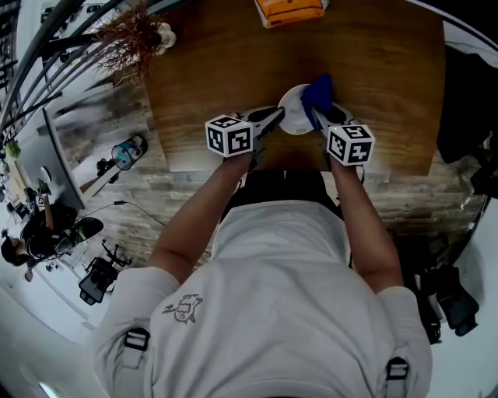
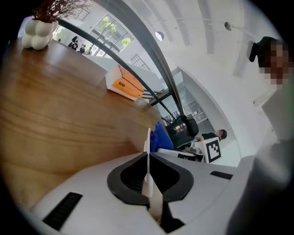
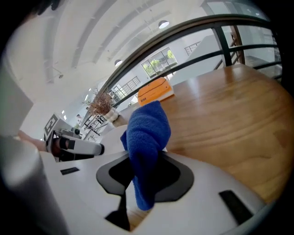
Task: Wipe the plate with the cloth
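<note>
My left gripper [image 2: 148,155] was clamped shut on the near rim of the white plate [image 1: 292,109], which from along my jaws showed as a thin edge running straight away from me. My right gripper [image 3: 144,158] was closed on the blue cloth [image 3: 147,133]: a thick fold of it filled the gap between the jaws and bulged up above them, hiding much of what lay ahead on that side. From above, the plate sat between the two grippers over the near part of the wooden table [image 1: 202,85], with the cloth lying over its far right rim; I could not tell whether cloth and plate were actually pressed together or only just beside each other. The marker cube [image 2: 212,150] of my right gripper showed past the plate and the cloth. Beyond the plate the tabletop ran bare as far as an orange box [image 1: 289,9] at the far edge, well apart from both grippers. At the table's far left corner stood a knobbly white vase [image 2: 36,33] holding dried brown branches [image 1: 128,35]. Past the table's edge ran dark curved railings [image 2: 151,59].
</note>
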Action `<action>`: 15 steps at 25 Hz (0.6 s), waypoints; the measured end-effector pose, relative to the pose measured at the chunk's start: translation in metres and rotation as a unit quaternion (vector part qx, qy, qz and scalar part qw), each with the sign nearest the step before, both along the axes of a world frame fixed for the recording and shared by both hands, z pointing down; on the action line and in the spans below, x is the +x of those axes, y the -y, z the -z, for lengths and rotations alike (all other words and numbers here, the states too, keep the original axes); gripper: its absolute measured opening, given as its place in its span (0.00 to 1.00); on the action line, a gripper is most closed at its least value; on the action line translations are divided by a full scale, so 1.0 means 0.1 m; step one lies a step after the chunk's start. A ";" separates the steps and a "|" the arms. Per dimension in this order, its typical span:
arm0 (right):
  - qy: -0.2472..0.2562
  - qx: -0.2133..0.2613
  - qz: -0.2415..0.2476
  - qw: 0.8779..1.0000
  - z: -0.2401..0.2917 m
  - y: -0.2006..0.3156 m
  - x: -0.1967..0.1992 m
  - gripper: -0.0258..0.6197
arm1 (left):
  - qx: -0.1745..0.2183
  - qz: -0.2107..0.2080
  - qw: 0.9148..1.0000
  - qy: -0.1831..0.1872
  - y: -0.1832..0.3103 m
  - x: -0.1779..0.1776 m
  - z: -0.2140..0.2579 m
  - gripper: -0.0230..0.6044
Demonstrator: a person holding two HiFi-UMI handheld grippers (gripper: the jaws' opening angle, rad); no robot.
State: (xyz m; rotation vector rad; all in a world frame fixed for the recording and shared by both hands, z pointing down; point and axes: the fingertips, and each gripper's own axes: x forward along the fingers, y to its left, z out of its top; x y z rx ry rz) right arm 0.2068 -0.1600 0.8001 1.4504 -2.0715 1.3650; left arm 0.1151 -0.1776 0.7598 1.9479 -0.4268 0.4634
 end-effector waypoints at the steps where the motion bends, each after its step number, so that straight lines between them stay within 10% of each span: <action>1: -0.006 0.009 0.004 1.000 0.09 0.05 0.01 0.19 | 0.002 0.001 1.000 -0.004 -0.02 0.03 0.05 0.07; 8: -0.006 0.110 0.055 0.992 1.06 0.29 -0.27 0.19 | 0.058 0.021 0.997 -0.036 0.11 0.26 0.73 0.07; 15: -0.004 0.155 0.126 0.980 1.75 0.12 -0.40 0.19 | 0.092 0.127 0.983 -0.096 0.41 0.16 1.66 0.07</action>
